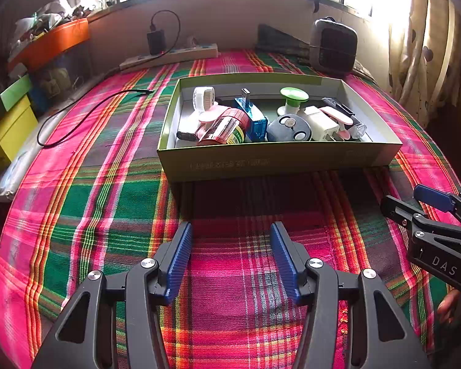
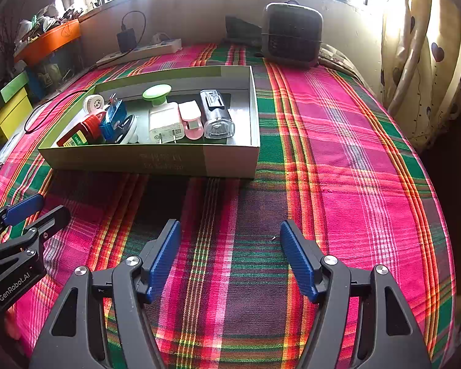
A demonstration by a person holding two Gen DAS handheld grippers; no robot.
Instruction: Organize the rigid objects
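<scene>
Rigid objects (image 1: 261, 120) all lie packed inside the green box (image 1: 276, 161) on the plaid cloth (image 1: 107, 203). None remains outside, so sorting looks finished. Left gripper (image 1: 231, 246) and right gripper (image 2: 230, 246) hover nearby, jaws apart and empty.

Your right gripper (image 2: 230, 258) hung over the plaid cloth (image 2: 338, 153) with its jaws wide and nothing between them. Ahead sat the green box (image 2: 156, 161), packed with a white charger (image 2: 164, 124), pink clip (image 2: 191, 123) and flashlight (image 2: 216, 113).
</scene>
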